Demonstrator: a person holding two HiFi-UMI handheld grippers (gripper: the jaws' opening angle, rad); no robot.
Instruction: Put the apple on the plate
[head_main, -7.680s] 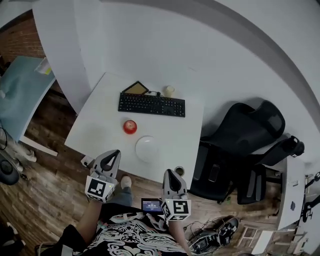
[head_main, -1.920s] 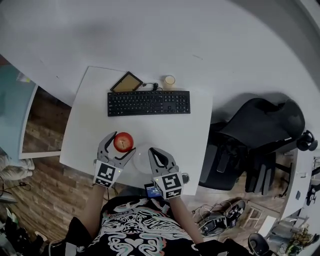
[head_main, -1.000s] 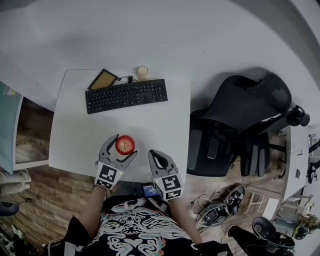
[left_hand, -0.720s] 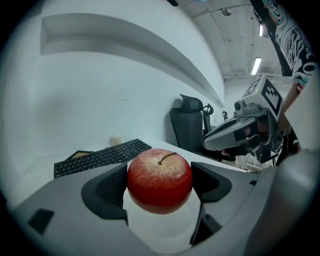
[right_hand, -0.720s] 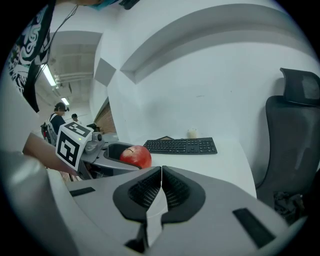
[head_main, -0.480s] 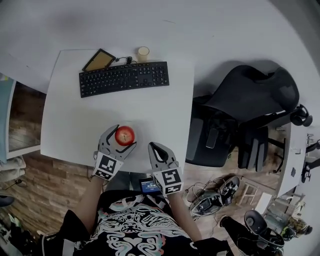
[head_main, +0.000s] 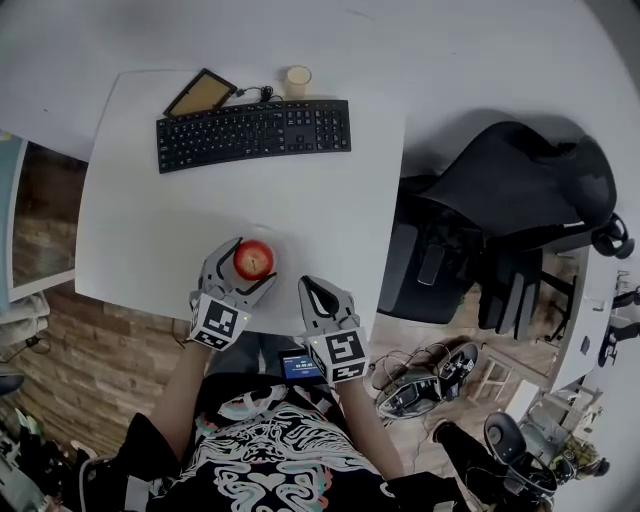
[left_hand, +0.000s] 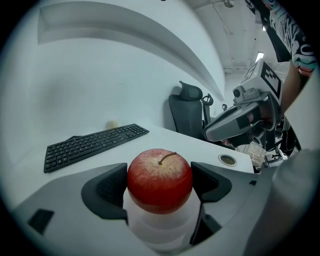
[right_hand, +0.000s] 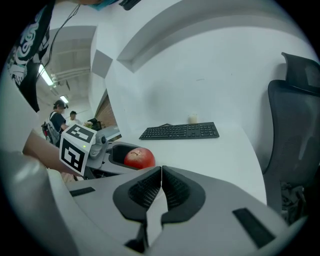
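A red apple (head_main: 253, 259) sits between the jaws of my left gripper (head_main: 252, 264), which is shut on it. It hangs directly over the white plate (head_main: 275, 241) near the table's front edge. In the left gripper view the apple (left_hand: 160, 180) fills the gap between the dark pads (left_hand: 107, 190), with the plate (left_hand: 160, 231) just beneath; I cannot tell whether they touch. My right gripper (head_main: 316, 291) is shut and empty, just right of the plate at the table's edge. From the right gripper view (right_hand: 161, 176) the apple (right_hand: 139, 158) shows in the left gripper (right_hand: 102, 150).
A black keyboard (head_main: 253, 133) lies at the back of the white table (head_main: 140, 220), with a brown tablet (head_main: 200, 93) and a small cream cup (head_main: 297, 78) behind it. A black office chair (head_main: 500, 200) stands to the right. A small screen (head_main: 300, 367) sits below the table edge.
The apple lay on the table left of the plate with both grippers off the table. Now my left gripper holds it and has carried it right, over the plate. The right gripper stays shut.
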